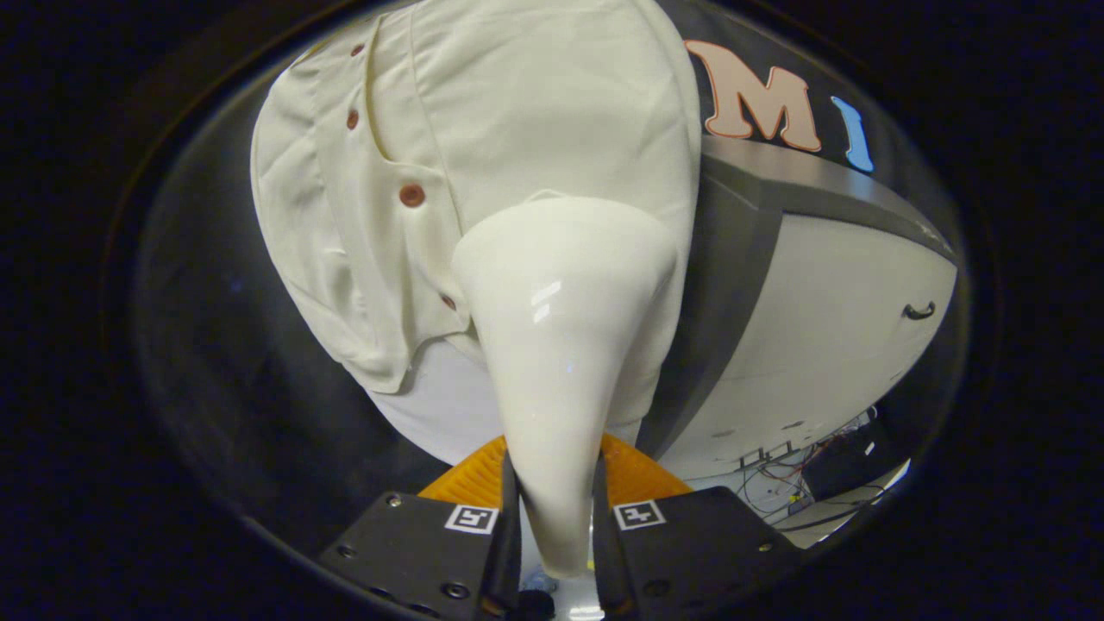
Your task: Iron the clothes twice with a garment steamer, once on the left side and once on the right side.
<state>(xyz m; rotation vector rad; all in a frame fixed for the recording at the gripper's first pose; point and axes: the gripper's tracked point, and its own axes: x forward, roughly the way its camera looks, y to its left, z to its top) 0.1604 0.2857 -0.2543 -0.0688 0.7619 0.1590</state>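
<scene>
A glossy white garment steamer (565, 345) runs up from between my fingers, its narrow handle clamped by both and its wide head fanning out ahead. My gripper (556, 483) is shut on that handle. The steamer's head rests against a cream shirt (535, 112) with brown buttons (411, 195) along its placket. The head sits on the panel to the right of the button line, low on the shirt. The shirt's hem behind the steamer is hidden.
Behind the shirt is a white board (828, 345) with a grey band (733, 259) and a small dark hook (919, 311). Cables and a dark box (841, 470) lie on the floor beyond the right finger. Black cloth hangs to the left.
</scene>
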